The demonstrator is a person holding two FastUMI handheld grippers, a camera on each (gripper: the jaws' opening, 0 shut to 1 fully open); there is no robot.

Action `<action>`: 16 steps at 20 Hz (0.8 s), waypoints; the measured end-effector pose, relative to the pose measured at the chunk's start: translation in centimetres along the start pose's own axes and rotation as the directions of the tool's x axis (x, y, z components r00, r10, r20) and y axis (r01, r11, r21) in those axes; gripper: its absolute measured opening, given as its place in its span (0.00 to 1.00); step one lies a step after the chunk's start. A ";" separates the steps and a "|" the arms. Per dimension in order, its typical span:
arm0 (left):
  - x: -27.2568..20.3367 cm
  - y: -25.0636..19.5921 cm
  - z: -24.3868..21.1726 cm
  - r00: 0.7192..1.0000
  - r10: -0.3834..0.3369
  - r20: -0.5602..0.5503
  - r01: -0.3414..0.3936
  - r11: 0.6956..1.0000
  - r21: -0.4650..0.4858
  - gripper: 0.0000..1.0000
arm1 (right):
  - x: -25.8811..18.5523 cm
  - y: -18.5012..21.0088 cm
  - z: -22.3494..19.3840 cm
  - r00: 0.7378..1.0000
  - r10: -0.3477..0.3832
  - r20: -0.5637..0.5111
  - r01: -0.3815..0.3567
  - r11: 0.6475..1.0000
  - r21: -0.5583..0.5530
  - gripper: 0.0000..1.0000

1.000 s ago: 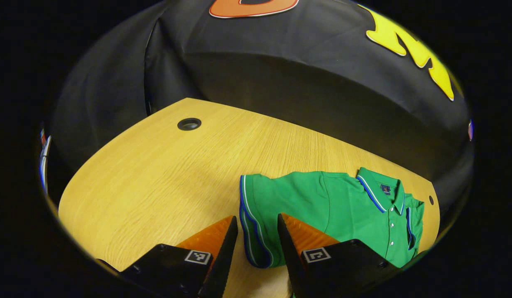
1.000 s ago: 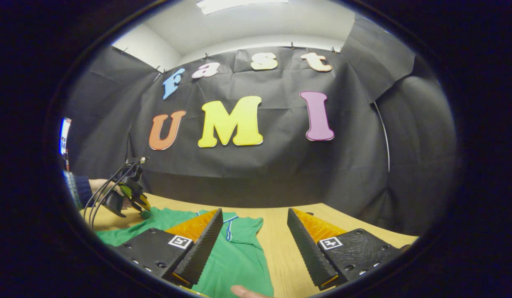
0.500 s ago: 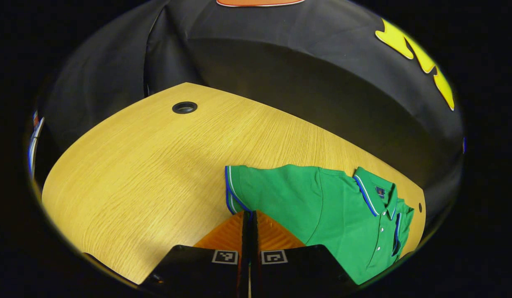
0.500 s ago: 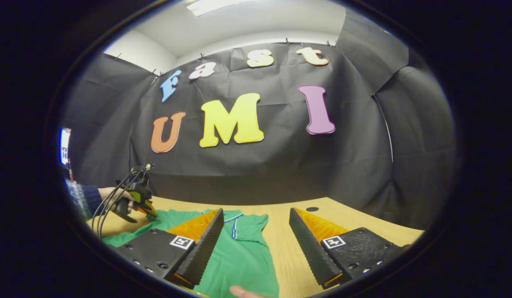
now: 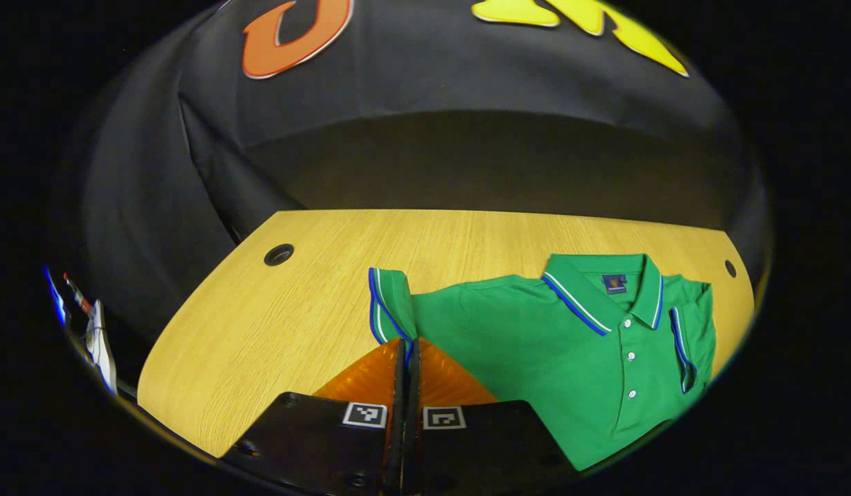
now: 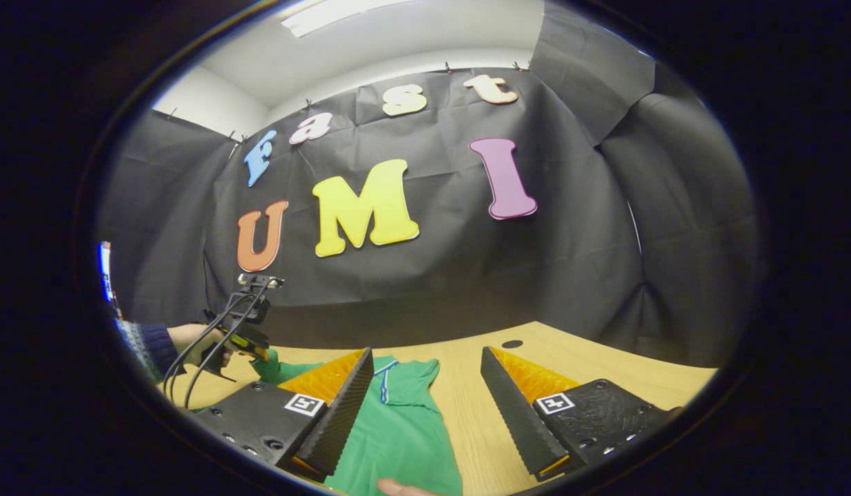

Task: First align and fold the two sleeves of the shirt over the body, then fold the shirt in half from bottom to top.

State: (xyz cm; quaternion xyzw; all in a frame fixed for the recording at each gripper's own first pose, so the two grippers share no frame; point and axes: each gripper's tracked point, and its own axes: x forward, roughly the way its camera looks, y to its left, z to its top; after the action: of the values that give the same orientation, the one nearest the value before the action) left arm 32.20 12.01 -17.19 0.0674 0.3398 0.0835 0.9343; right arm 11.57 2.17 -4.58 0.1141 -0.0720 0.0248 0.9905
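A green polo shirt (image 5: pixel 536 337) with blue and white trim lies face up on the wooden table (image 5: pixel 260 324), collar (image 5: pixel 604 286) towards the wall. Its far sleeve (image 5: pixel 687 331) lies folded over the body. My left gripper (image 5: pixel 406 344) is shut on the cuff of the near sleeve (image 5: pixel 387 306), which stands up off the table. In the right gripper view the left gripper (image 6: pixel 260 355), held by a hand in a dark sleeve, pinches green cloth at the shirt's left edge. My right gripper (image 6: pixel 425 355) hovers open over the shirt (image 6: pixel 398 427), with nothing between its fingers.
The table has a round cable hole (image 5: pixel 279 254) at its far left and a smaller hole (image 5: pixel 730 268) at the far right. Black cloth walls close the booth behind the table. A fingertip (image 6: pixel 398 488) shows at the bottom edge of the right gripper view.
The left gripper closed on the sleeve cuff, then lifted it and turned towards the shirt's body. The right gripper stayed open and tilted slightly.
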 end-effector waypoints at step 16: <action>-16.0 -4.7 0.9 0.952 -0.159 0.261 0.178 0.983 -0.052 1.00 | -0.5 -0.4 0.9 0.999 -0.039 0.014 0.039 0.999 -0.006 0.95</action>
State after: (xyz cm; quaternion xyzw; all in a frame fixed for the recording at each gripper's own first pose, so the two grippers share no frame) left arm 21.25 4.16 -7.40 0.0134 0.2177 0.0066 0.9759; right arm 10.94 1.55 -3.90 0.1125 -0.0767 0.0047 0.9907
